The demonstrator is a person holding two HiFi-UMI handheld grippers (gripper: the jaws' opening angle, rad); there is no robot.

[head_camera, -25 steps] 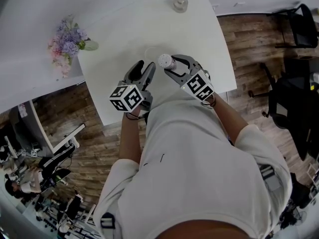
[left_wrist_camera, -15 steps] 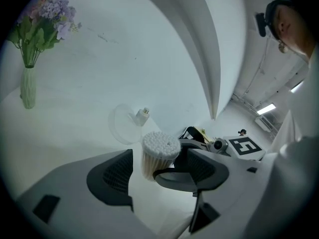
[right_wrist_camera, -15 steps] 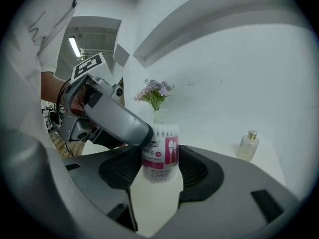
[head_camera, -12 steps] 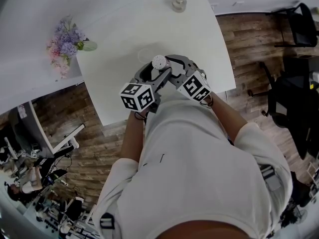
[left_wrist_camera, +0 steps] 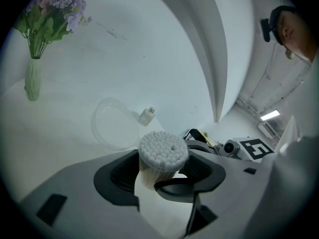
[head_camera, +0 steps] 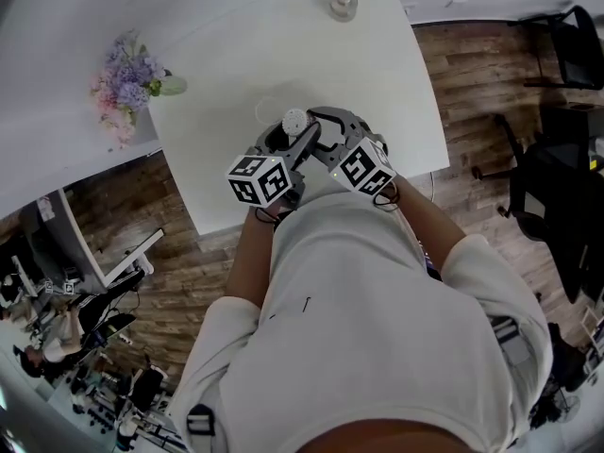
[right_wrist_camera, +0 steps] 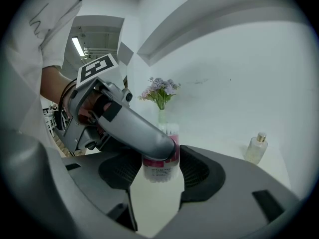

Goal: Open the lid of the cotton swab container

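The cotton swab container [head_camera: 295, 121] has no lid on; the white swab tips [left_wrist_camera: 163, 151] show at its top. My right gripper [head_camera: 309, 128] is shut on its pink-labelled body [right_wrist_camera: 160, 169], holding it upright above the white table [head_camera: 236, 45]. My left gripper [head_camera: 290, 136] has come in from the left and its jaws are closing around the container's upper part, with a small gap still showing at the pads. One left finger [right_wrist_camera: 144, 133] crosses in front of the container. The clear round lid [left_wrist_camera: 115, 124] lies flat on the table behind.
A small glass bottle [head_camera: 343, 5] stands at the table's far edge. A vase of purple flowers [head_camera: 127, 83] stands at the left, off the table's corner. Black chairs [head_camera: 566, 55] and wooden floor lie to the right.
My left gripper has swung right from beside the container until its jaws stand around the container's top. The right gripper and container have drifted slightly left.
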